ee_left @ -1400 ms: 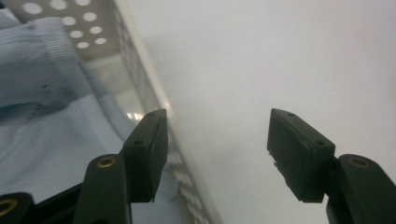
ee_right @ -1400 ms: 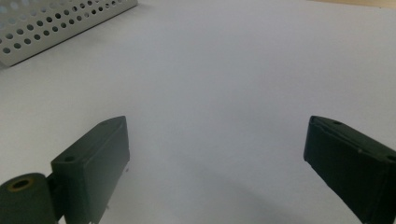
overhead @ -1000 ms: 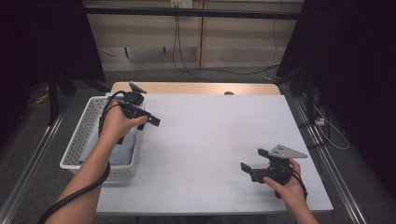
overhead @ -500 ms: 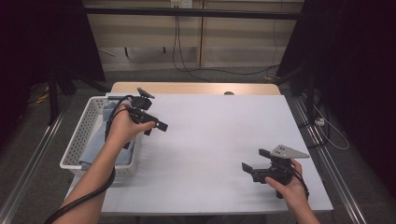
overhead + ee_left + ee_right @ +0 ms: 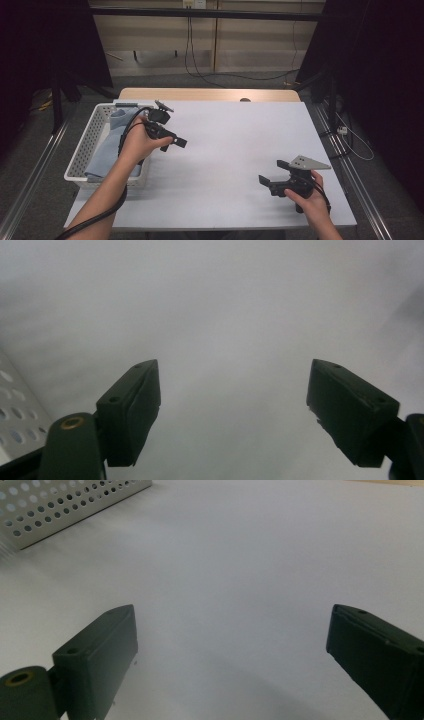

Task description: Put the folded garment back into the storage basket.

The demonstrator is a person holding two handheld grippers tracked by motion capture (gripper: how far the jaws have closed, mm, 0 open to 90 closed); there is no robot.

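Left gripper (image 5: 172, 141) hangs over the white tabletop (image 5: 235, 145) just inside its left edge, beside the white perforated plastic basket (image 5: 82, 145); its jaws stand spread with nothing between them and have just been opening. In the left gripper view the black pads (image 5: 132, 410) frame bare white surface, with a corner of the basket wall at lower left. Right gripper (image 5: 272, 177) sits low near the front right corner of the tabletop, jaws likewise spread and empty, pointing toward the basket.

Item under work, as judged: a pale blue-grey folded cloth (image 5: 107, 145). It lies inside the basket along the left edge of the tabletop, running most of the basket's length, with soft folds and one end bunched at the far wall. It looks limp and thin, likely to sag and unfold when lifted.

Risks from here:
- Left gripper points away from the cloth, so a reach back means crossing the basket rim; a low pass could catch the rim and shift the light basket.
- Pinching a single layer could let the cloth unfold or drag over the wall.
- The trailing cable (image 5: 127, 137) drapes near the basket and could snag on it.
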